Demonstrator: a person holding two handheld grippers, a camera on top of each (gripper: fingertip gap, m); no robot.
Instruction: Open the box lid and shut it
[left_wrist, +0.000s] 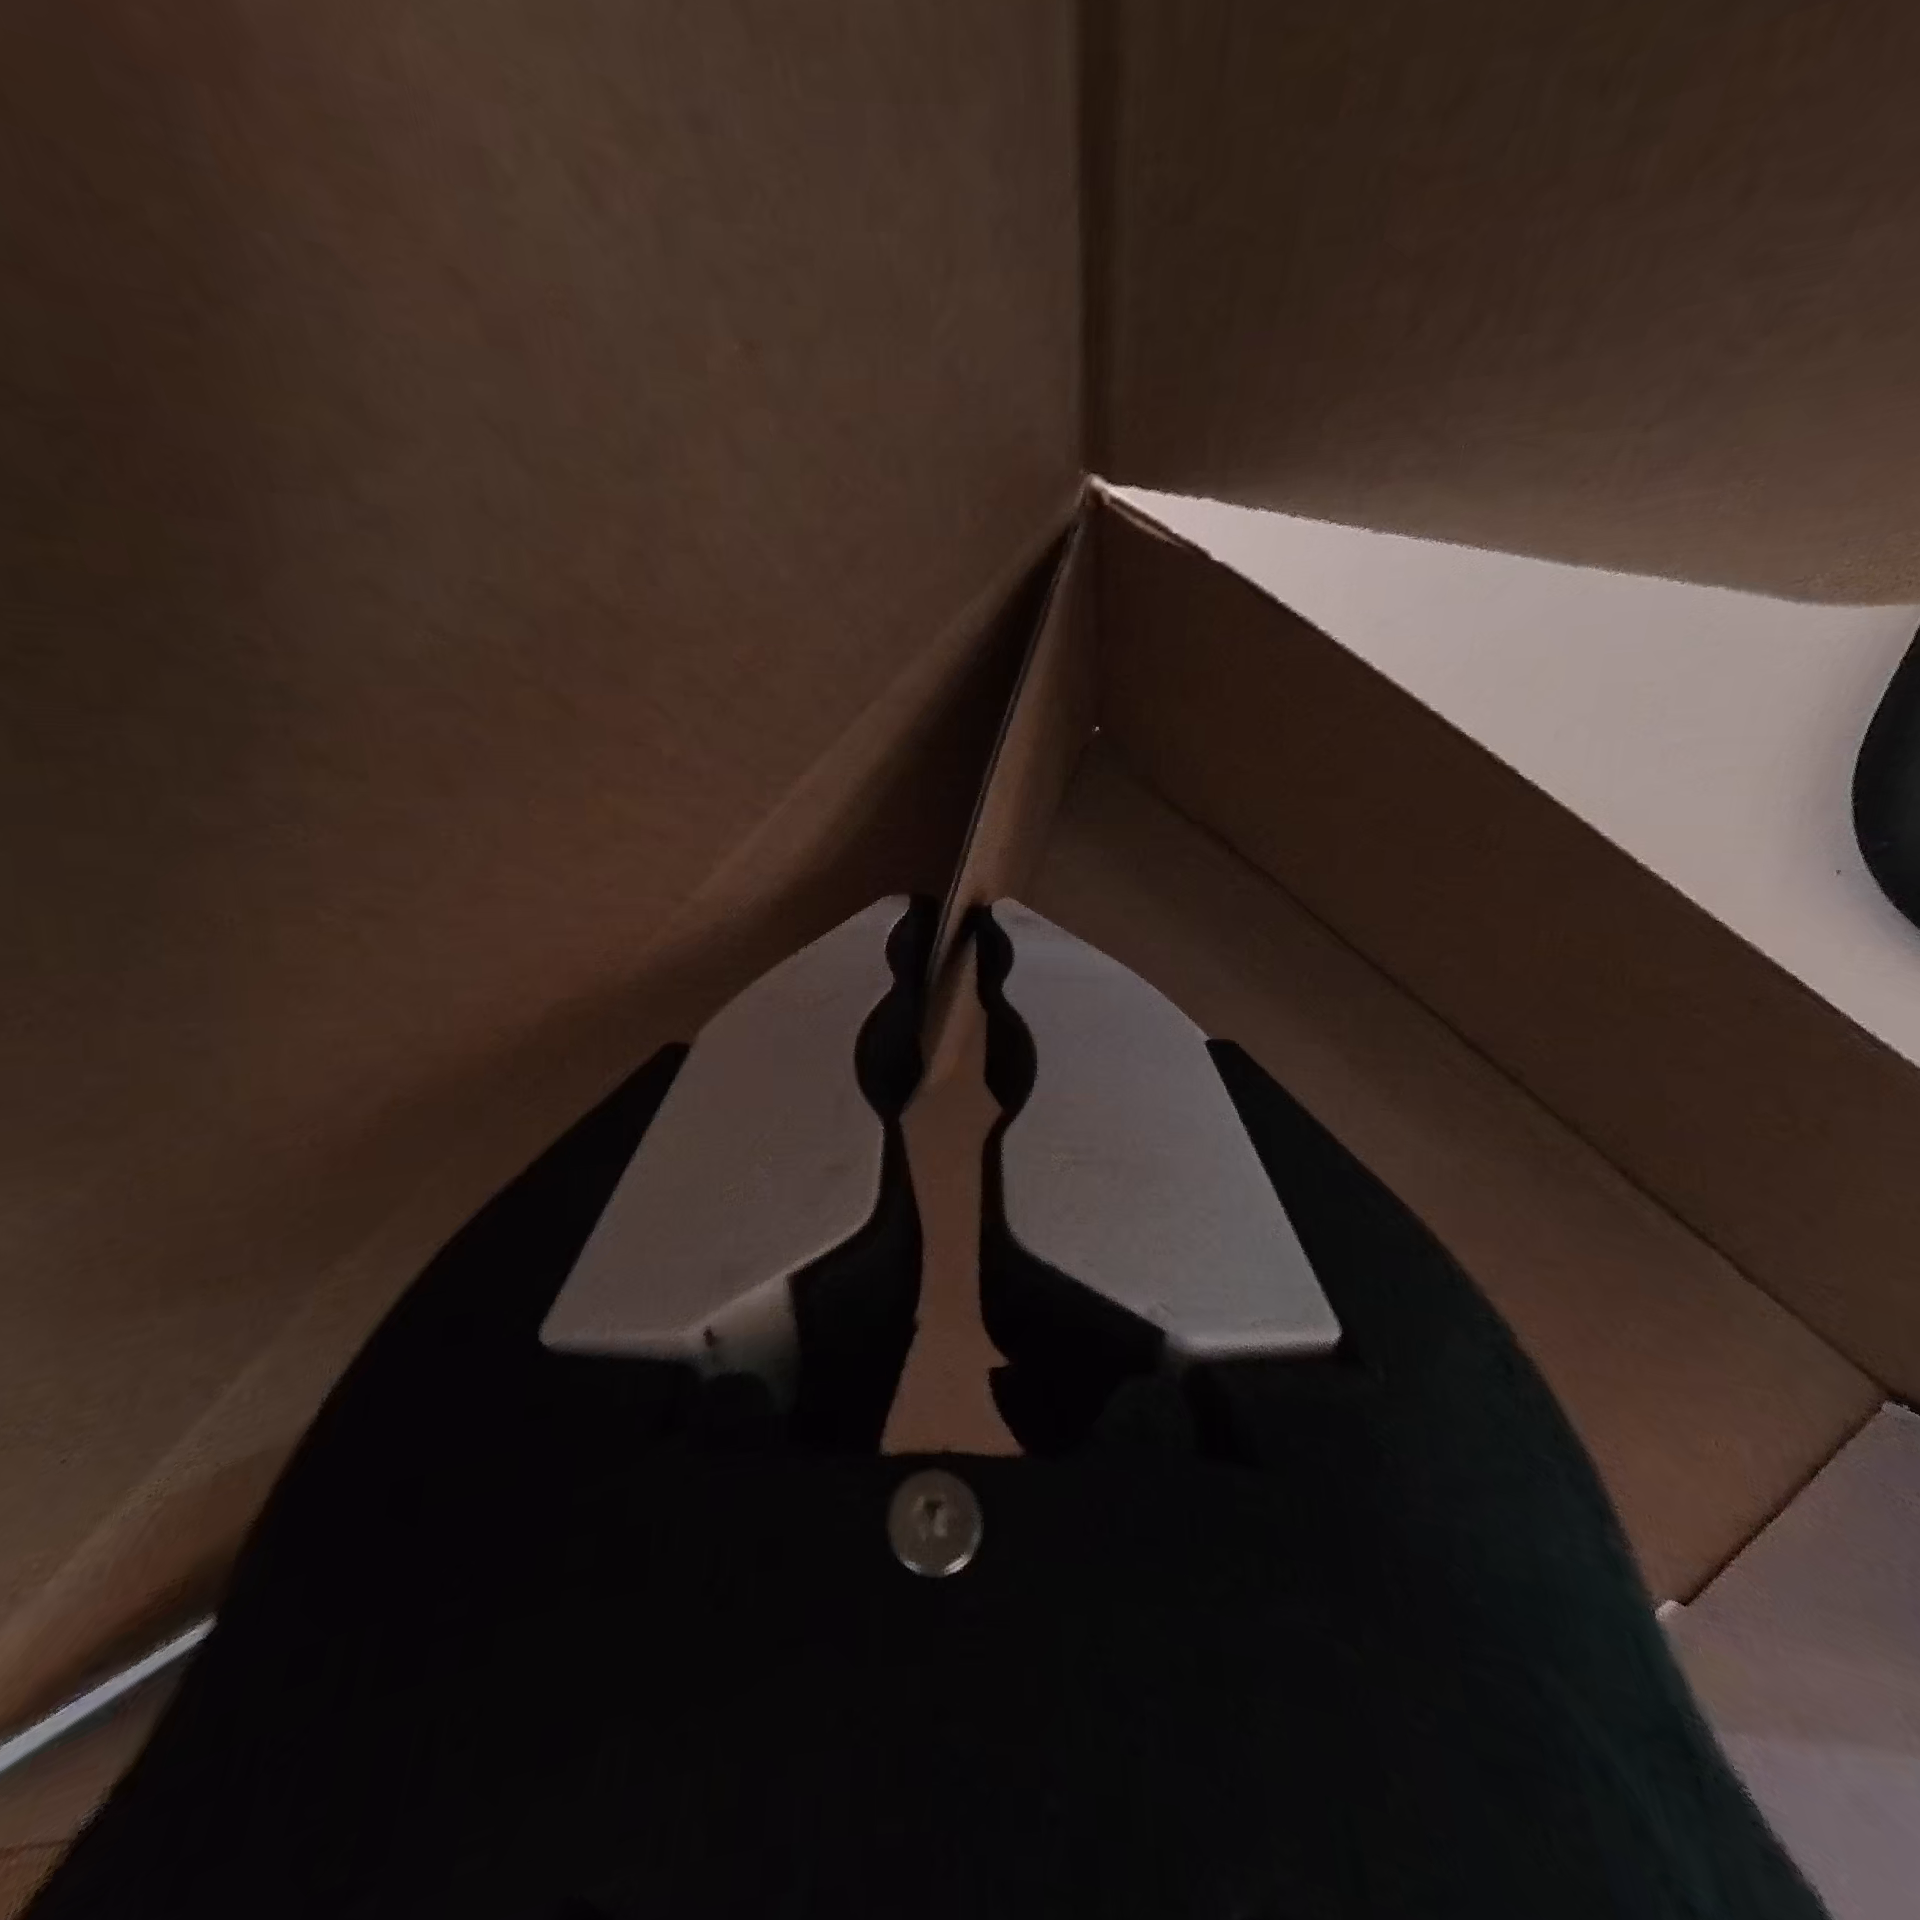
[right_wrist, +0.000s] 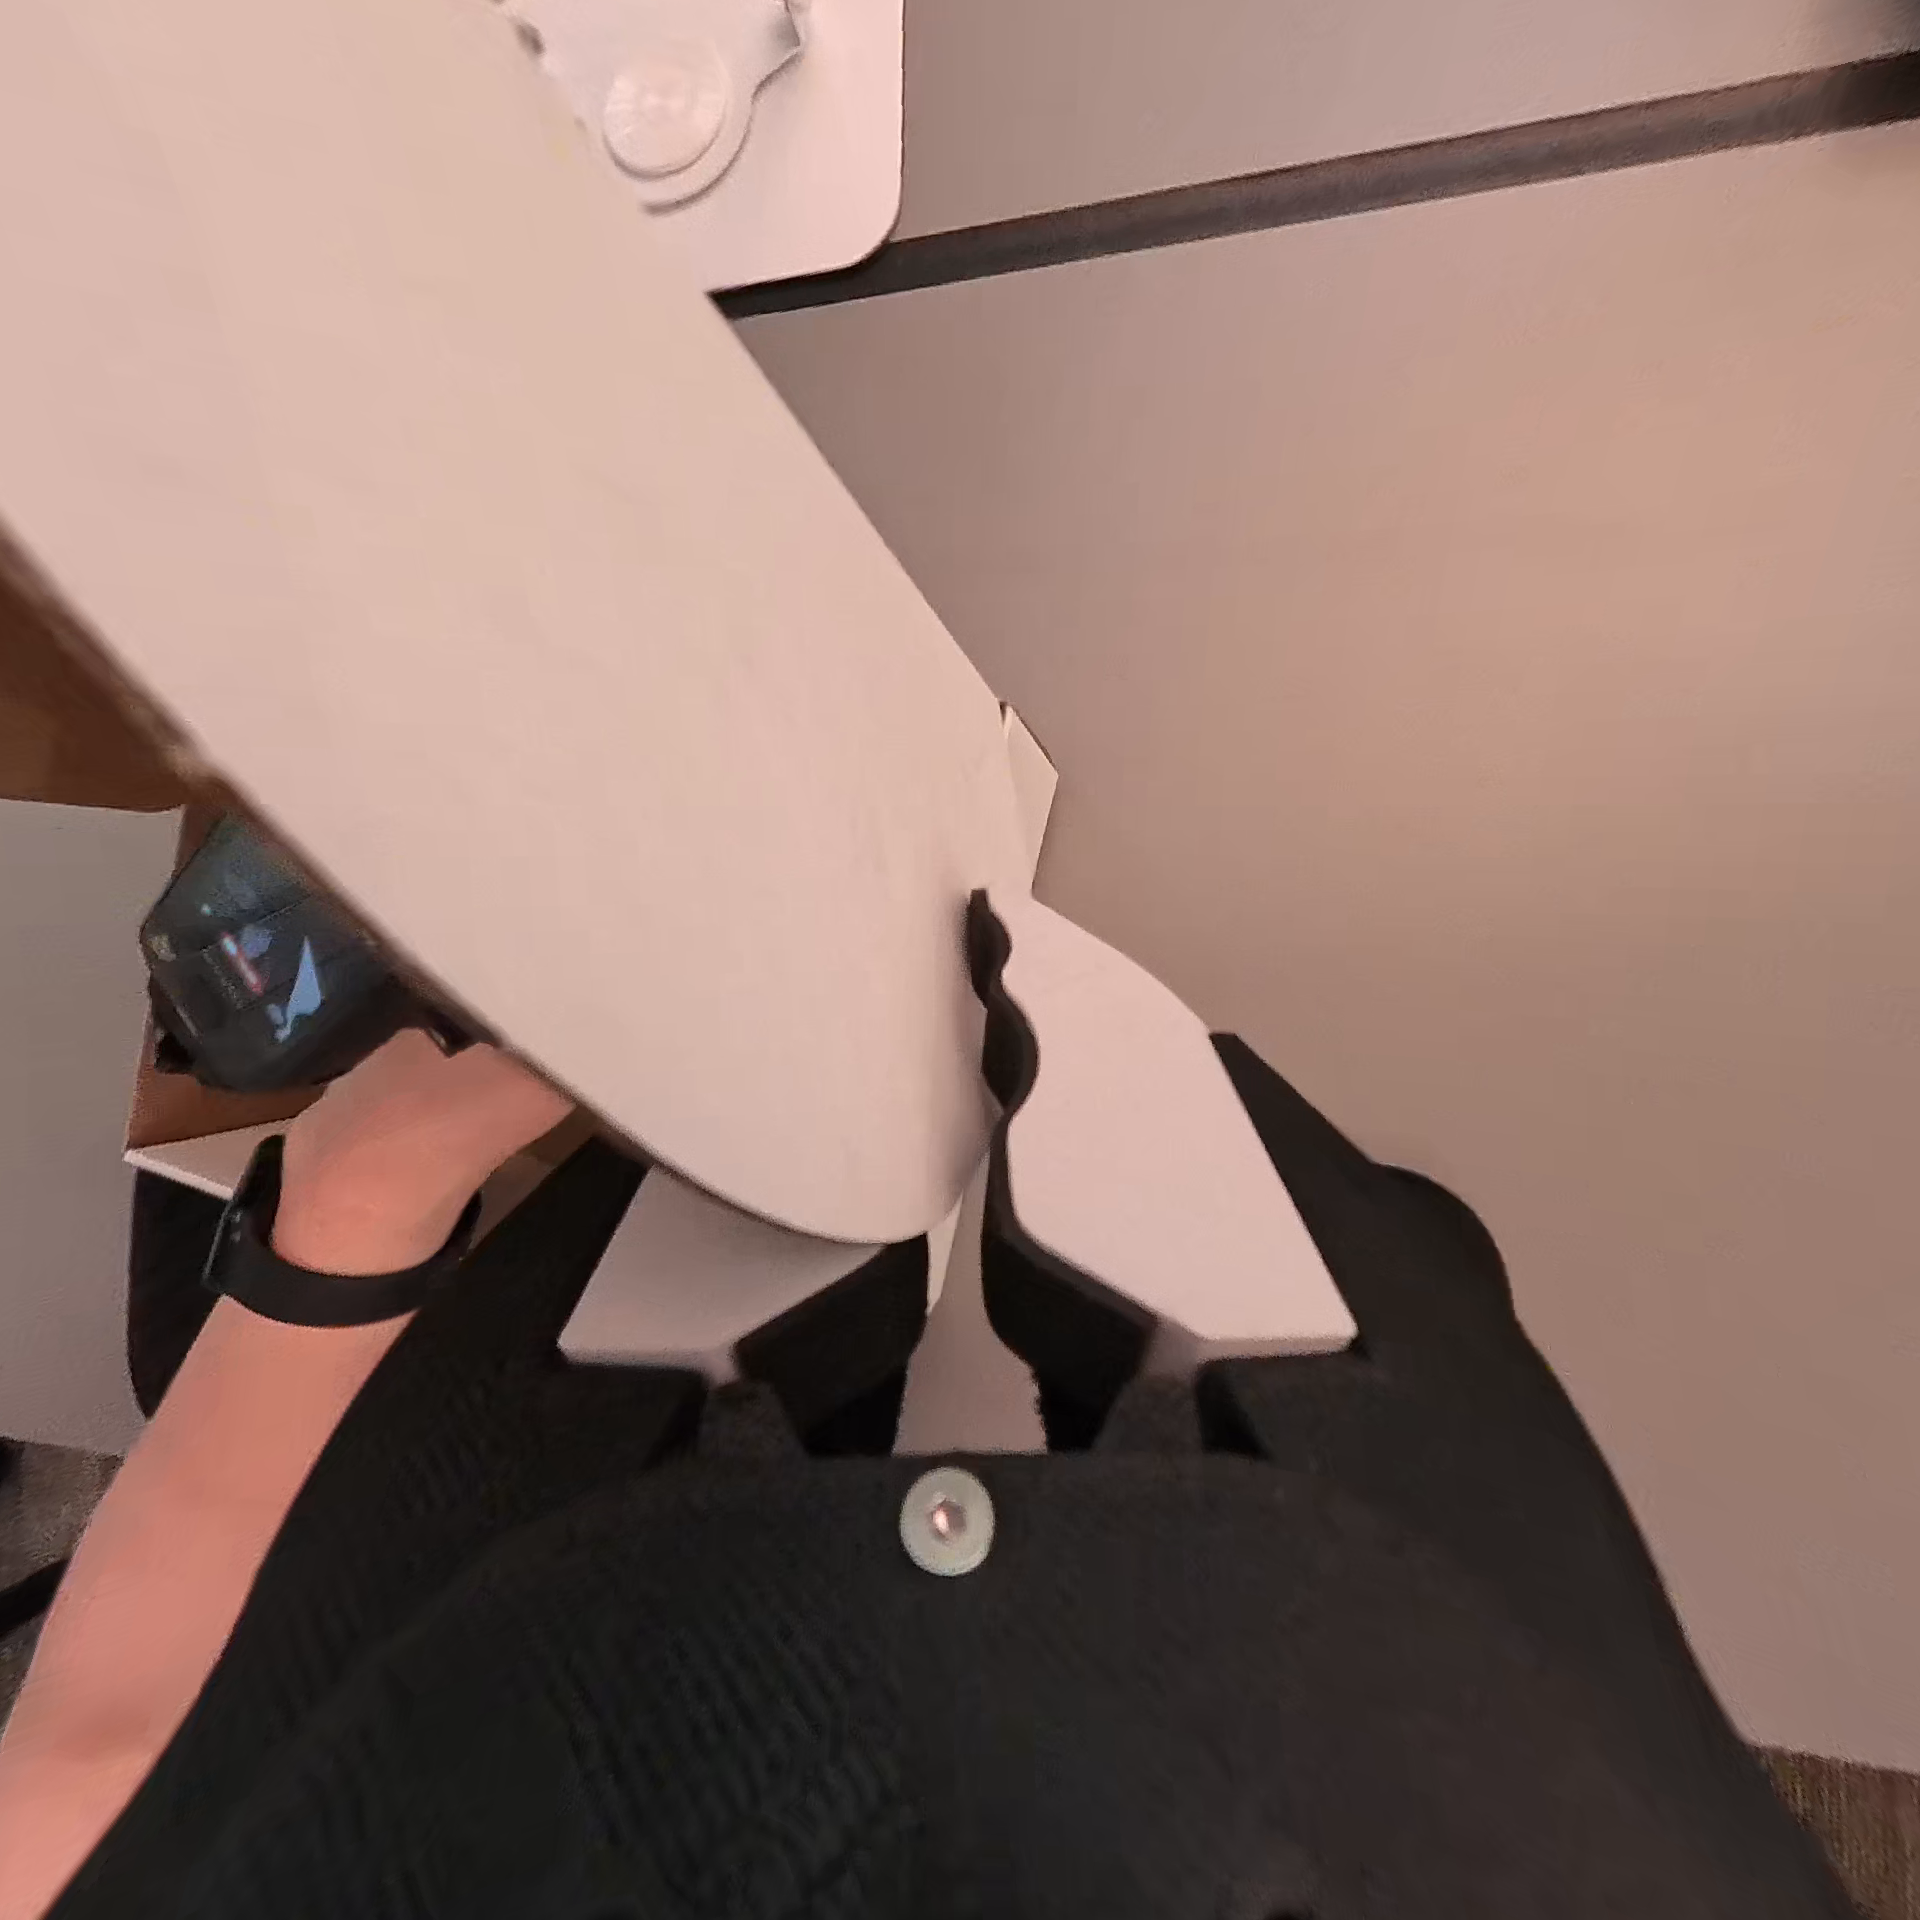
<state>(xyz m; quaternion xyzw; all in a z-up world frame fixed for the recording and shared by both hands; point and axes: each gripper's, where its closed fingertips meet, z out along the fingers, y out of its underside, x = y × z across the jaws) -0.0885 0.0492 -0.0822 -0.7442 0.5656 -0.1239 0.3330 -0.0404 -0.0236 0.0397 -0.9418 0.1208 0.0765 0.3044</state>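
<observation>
The cardboard box lid (left_wrist: 520, 520) stands raised over the box (left_wrist: 1455, 935), its long edge running between both grippers. The left gripper (left_wrist: 954, 925) has its jaws clenched on the lid's side flap; the right gripper (right_wrist: 977, 925) pinches the white outer flap at the opposite end. The box sits on a white worktop (left_wrist: 1558, 613), with a grey wall (right_wrist: 1455, 623) behind.

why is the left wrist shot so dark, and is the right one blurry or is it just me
Left wrist view: the raised box lid shades the lens, so the brown cardboard inside and the left gripper clamped on a flap edge read murky; only the white surface outside the box is bright. Right wrist view: evenly lit, but soft with motion blur on the forearm, the watch strap and the right gripper.
</observation>
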